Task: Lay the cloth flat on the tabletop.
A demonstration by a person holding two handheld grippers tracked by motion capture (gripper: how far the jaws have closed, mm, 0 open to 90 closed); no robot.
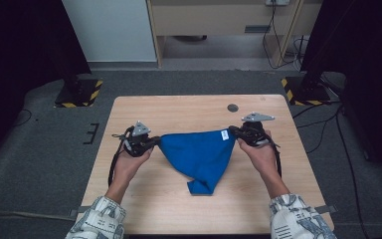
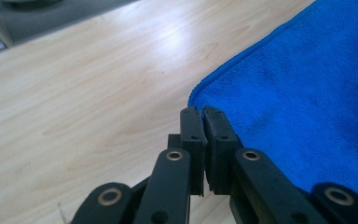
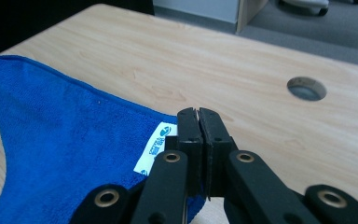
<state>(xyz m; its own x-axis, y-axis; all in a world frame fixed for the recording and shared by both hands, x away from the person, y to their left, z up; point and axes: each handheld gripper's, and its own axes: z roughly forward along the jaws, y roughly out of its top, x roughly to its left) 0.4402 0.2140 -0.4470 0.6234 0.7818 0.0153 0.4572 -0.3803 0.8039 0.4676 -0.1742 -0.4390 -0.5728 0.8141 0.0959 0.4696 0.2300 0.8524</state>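
Note:
A blue cloth is stretched between my two grippers over the wooden table, and its lower part sags to a point that rests on the table near the front. My left gripper is shut on the cloth's left corner. In the left gripper view the jaws are closed together at the edge of the cloth. My right gripper is shut on the right corner, beside a white label. The right gripper view has the closed jaws over the cloth and its label.
A round cable hole lies in the table's far side, also seen in the right gripper view. Stand bases with yellow-black stripes sit on the grey floor at back left and back right.

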